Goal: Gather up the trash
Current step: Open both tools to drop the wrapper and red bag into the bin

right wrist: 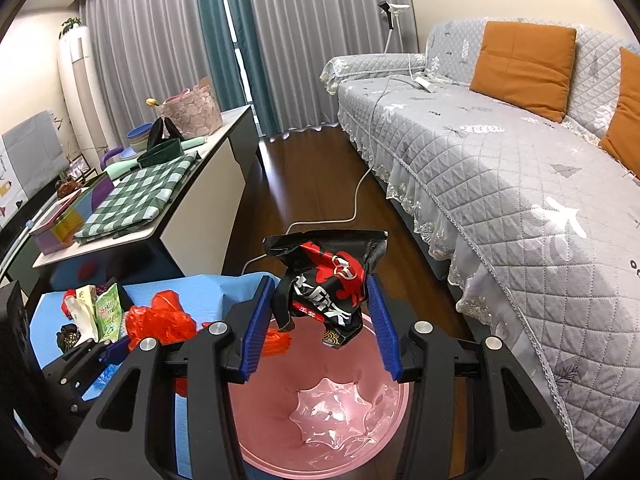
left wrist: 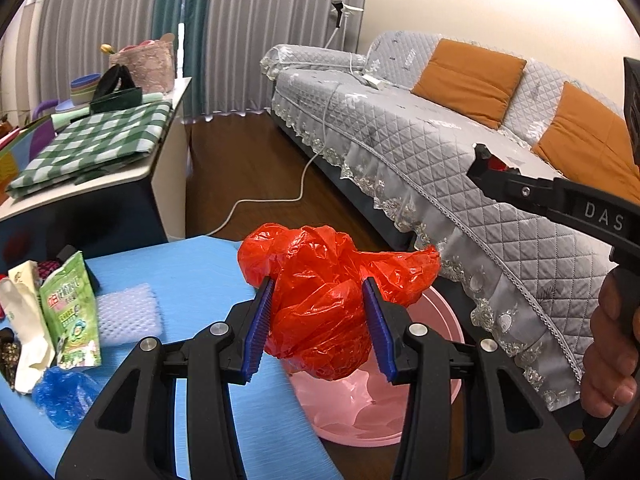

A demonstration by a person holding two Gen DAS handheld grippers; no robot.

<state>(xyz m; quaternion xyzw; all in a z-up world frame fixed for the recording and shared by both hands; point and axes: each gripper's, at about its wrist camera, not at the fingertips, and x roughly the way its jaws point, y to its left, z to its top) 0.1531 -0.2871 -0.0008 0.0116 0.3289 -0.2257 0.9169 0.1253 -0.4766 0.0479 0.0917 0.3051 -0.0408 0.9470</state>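
Note:
My left gripper (left wrist: 318,328) is shut on a crumpled red plastic bag (left wrist: 320,280) and holds it at the edge of the blue table (left wrist: 192,276), over the rim of the pink trash bin (left wrist: 400,408). My right gripper (right wrist: 320,328) is shut on a black and red snack wrapper (right wrist: 328,280) and holds it above the open pink trash bin (right wrist: 320,420). The red bag (right wrist: 160,320) and the left gripper's fingers (right wrist: 116,350) also show at the left of the right wrist view. The right gripper's fingertips (left wrist: 486,164) show at the right of the left wrist view.
On the blue table lie a green packet (left wrist: 72,312), a white wrapper (left wrist: 24,320), a white foam net (left wrist: 128,312) and a blue plastic bag (left wrist: 64,396). A grey sofa (right wrist: 500,160) stands to the right. A side table with a checked cloth (right wrist: 136,196) stands to the left. A white cable (right wrist: 352,208) lies on the floor.

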